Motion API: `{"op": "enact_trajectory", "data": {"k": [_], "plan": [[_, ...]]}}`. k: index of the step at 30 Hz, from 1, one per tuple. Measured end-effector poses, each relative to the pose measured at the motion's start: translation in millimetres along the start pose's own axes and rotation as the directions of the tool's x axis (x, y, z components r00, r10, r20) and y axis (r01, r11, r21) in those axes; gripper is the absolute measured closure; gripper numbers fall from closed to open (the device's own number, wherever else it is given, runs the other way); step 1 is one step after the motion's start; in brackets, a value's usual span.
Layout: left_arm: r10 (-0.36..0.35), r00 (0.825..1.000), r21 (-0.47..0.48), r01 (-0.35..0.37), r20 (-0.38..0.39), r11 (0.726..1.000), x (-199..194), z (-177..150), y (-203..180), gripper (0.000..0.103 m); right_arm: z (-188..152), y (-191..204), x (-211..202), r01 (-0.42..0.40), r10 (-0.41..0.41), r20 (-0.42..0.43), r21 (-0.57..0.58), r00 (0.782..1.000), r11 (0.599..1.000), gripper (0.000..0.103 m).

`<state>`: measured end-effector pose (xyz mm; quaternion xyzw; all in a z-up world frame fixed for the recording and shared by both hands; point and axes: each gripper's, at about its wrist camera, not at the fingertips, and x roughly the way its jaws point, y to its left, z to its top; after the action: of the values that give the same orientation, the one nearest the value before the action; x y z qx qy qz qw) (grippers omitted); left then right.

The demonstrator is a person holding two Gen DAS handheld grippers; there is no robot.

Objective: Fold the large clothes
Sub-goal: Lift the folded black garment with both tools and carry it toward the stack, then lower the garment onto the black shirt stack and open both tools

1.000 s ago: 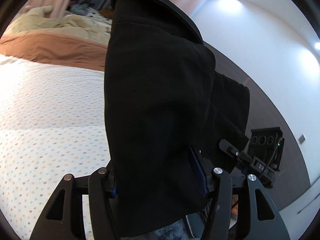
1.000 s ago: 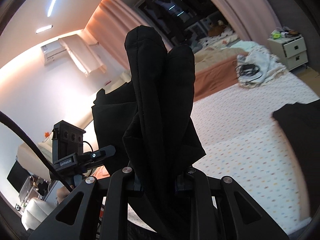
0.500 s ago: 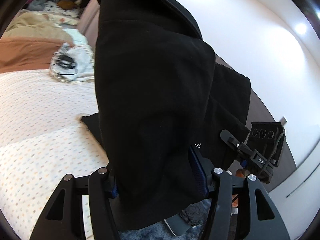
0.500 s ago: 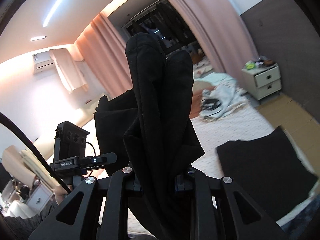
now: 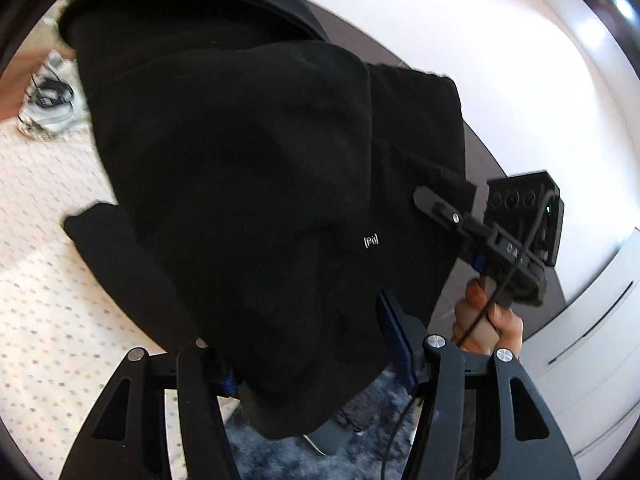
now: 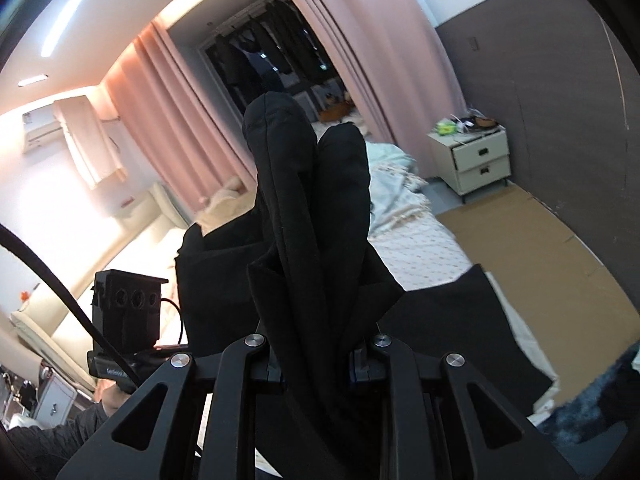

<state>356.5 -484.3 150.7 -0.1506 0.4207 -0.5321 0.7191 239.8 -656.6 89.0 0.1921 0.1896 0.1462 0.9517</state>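
A large black garment (image 5: 256, 184) with a small white logo hangs between my two grippers, lifted off the bed. My left gripper (image 5: 316, 364) is shut on a thick fold of it, which fills most of the left wrist view. My right gripper (image 6: 316, 364) is shut on another bunched edge of the black garment (image 6: 308, 208), which stands up between its fingers. The right gripper also shows in the left wrist view (image 5: 444, 208), to the right, gripping the cloth. A lower part of the garment (image 6: 460, 320) lies on the bed's corner.
The bed (image 5: 44, 288) with a dotted white sheet lies below left. A pile of pale bedding (image 6: 396, 200) sits at its far end. A white nightstand (image 6: 476, 156) stands by the grey wall. Cardboard (image 6: 532, 240) covers the floor beside the bed. Blue rug (image 5: 360, 448) lies underfoot.
Both grippers have swung with the garment toward the bed's corner and the wall. A lower part of the cloth has come to rest on the bed's corner. Both grips are unchanged.
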Motion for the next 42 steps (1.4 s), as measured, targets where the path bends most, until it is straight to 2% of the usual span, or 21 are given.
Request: {"op": "enact_trajectory", "data": {"k": [4, 7, 10, 16, 19, 22, 24, 25, 26, 27, 30, 32, 34, 36, 37, 38, 39, 42], "plan": [[-0.007, 1.000, -0.024, 0.006, -0.030, 1.000, 23, 2, 12, 0.045, 11, 8, 20, 0.038, -0.038, -0.053, -0.001, 0.998, 0.999, 0.087], [0.017, 0.998, -0.067, -0.021, -0.052, 0.998, 41, 3, 32, 0.045, 16, 9, 48, 0.065, -0.067, -0.109, -0.023, 0.992, 0.998, 0.087], [0.036, 0.997, -0.092, -0.042, -0.065, 0.995, 47, 0, 49, 0.045, 16, 0, 82, 0.083, -0.080, -0.150, 0.013, 0.985, 0.996, 0.087], [0.098, 0.989, -0.101, -0.110, -0.115, 0.989, 59, -7, 76, 0.045, 16, -6, 138, 0.083, -0.069, -0.213, 0.056, 0.975, 0.995, 0.087], [0.135, 0.979, -0.122, -0.154, -0.151, 0.981, 74, -12, 93, 0.045, 12, -22, 161, 0.123, -0.093, -0.262, 0.098, 0.960, 0.988, 0.087], [0.212, 0.955, -0.117, -0.240, -0.209, 0.964, 90, -21, 110, 0.045, 13, -52, 181, 0.223, -0.150, -0.345, 0.183, 0.926, 0.957, 0.074], [0.253, 0.940, -0.116, -0.284, -0.228, 0.952, 91, -30, 122, 0.044, 5, -60, 188, 0.333, -0.237, -0.395, 0.195, 0.888, 0.922, 0.034], [0.254, 0.940, -0.123, -0.287, -0.229, 0.950, 89, -34, 128, 0.044, 0, -61, 187, 0.390, -0.284, -0.418, 0.192, 0.863, 0.900, 0.029], [0.245, 0.942, -0.133, -0.280, -0.230, 0.951, 83, -35, 132, 0.042, -6, -61, 179, 0.418, -0.306, -0.418, 0.207, 0.855, 0.885, 0.029], [0.243, 0.944, -0.138, -0.277, -0.225, 0.951, 78, -37, 136, 0.037, -7, -58, 168, 0.414, -0.302, -0.400, 0.230, 0.865, 0.881, 0.029], [0.256, 0.948, -0.133, -0.284, -0.190, 0.950, 67, -39, 138, 0.036, -15, -43, 117, 0.423, -0.325, -0.322, 0.304, 0.889, 0.854, 0.029], [0.270, 0.950, -0.148, -0.293, -0.157, 0.945, 52, -36, 139, 0.036, -25, -27, 77, 0.398, -0.325, -0.252, 0.340, 0.911, 0.852, 0.029], [0.264, 0.955, -0.164, -0.284, -0.132, 0.945, 38, -41, 137, 0.036, -47, -17, 39, 0.382, -0.333, -0.190, 0.363, 0.923, 0.850, 0.029], [0.249, 0.960, -0.171, -0.269, -0.129, 0.948, 30, -45, 135, 0.036, -66, -3, 6, 0.397, -0.371, -0.143, 0.373, 0.917, 0.838, 0.029], [0.247, 0.961, -0.167, -0.266, -0.127, 0.949, 31, -57, 128, 0.036, -77, 4, -9, 0.413, -0.395, -0.130, 0.382, 0.910, 0.827, 0.029], [0.247, 0.961, -0.159, -0.265, -0.125, 0.951, 30, -54, 132, 0.036, -89, 10, -23, 0.426, -0.413, -0.122, 0.396, 0.902, 0.813, 0.029], [0.247, 0.961, -0.152, -0.264, -0.124, 0.952, 27, -42, 141, 0.036, -102, 13, -32, 0.433, -0.424, -0.118, 0.409, 0.898, 0.803, 0.029], [0.218, 0.969, -0.144, -0.234, -0.120, 0.961, 34, -52, 143, 0.036, -137, 17, -51, 0.435, -0.430, -0.126, 0.475, 0.894, 0.765, 0.029]]}}
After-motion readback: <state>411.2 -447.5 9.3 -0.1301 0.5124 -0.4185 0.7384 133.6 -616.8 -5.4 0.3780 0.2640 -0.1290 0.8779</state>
